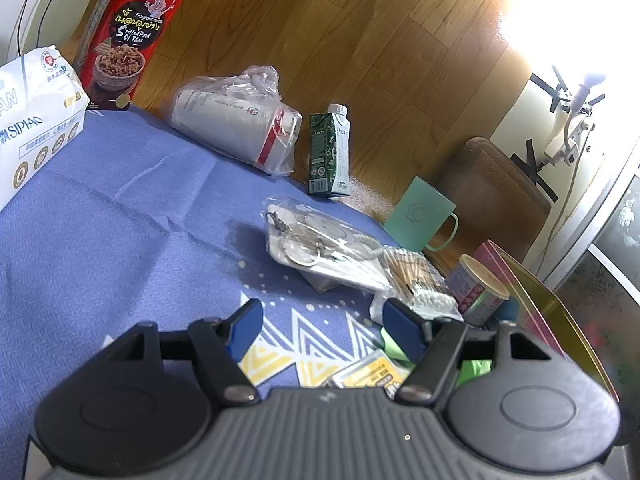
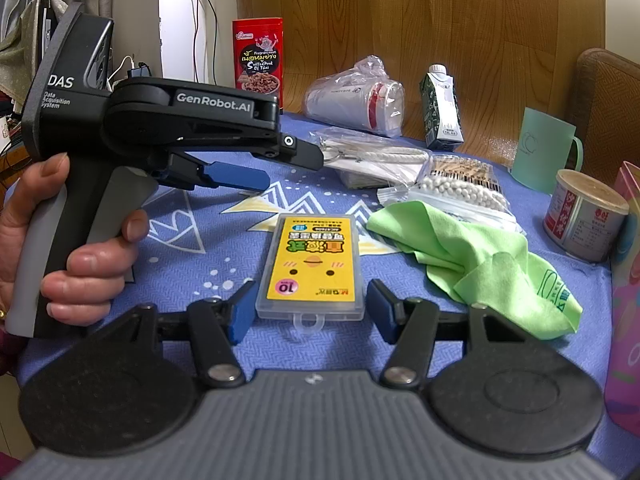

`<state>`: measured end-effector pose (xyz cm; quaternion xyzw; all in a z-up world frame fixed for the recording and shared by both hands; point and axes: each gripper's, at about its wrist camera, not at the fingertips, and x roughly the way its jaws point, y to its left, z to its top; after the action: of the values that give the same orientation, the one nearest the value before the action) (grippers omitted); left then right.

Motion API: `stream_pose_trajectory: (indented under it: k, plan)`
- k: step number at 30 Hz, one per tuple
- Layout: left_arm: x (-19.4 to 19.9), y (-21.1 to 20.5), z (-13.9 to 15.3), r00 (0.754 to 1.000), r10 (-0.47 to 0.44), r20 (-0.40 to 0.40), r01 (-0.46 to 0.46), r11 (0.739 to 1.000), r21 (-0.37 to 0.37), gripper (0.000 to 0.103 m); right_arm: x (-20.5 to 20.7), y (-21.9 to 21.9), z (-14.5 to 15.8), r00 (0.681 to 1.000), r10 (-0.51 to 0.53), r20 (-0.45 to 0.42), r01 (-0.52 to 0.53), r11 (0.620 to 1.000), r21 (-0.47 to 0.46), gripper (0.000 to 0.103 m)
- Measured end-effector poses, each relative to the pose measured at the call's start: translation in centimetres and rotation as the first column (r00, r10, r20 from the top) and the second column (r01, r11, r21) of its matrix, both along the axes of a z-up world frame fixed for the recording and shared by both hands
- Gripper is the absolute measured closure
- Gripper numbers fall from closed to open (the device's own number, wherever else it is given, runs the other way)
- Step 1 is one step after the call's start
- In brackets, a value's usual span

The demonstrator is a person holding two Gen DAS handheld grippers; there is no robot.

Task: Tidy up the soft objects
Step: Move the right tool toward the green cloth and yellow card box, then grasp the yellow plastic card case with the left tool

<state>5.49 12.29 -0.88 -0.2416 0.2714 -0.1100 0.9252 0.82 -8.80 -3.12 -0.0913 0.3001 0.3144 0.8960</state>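
Observation:
A crumpled green cloth (image 2: 480, 252) lies on the blue tablecloth (image 2: 192, 240), right of my right gripper (image 2: 312, 308). That gripper is open; the near end of a yellow plastic case (image 2: 312, 260) lies on the table between its blue tips, and I see no pad pressing it. Behind the cloth sits a bag of cotton swabs (image 2: 460, 188). A hand holds my left gripper (image 2: 294, 169) over the table's left side. In its own view the left gripper (image 1: 324, 320) is open over bare cloth, with the swab bag (image 1: 424, 280) to its right. A white tissue pack (image 1: 36, 128) sits far left.
Along the back stand a red snack pouch (image 2: 258, 56), a white cup in a plastic bag (image 2: 356, 96) and a green carton (image 2: 440, 108). A mint mug (image 2: 544, 148), a tin can (image 2: 584, 216) and a pink box (image 2: 624, 280) crowd the right edge. A bag of keyrings (image 1: 320, 240) lies mid-table.

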Motion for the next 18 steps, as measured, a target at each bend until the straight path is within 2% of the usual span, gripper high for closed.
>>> stream_pose_trajectory:
  k: [11,15,18]
  plan:
    - [-0.5,-0.2,0.3,0.999,-0.030,-0.014,0.030,1.000,-0.003,0.035,0.1,-0.2,0.1,1.000,-0.004,-0.012,0.004,1.000,0.012,0.043]
    - [-1.6,-0.2,0.4,0.996,-0.046,-0.071,0.045,0.999,-0.013,0.024,0.5,-0.7,0.2,0.999,-0.012,-0.049,0.014,0.998,0.055,0.043]
    - [-2.7,0.0,0.8,0.993,-0.066,-0.099,0.062,0.997,-0.050,0.022,0.9,-1.6,0.3,0.994,-0.022,-0.107,0.035,0.992,0.121,0.044]
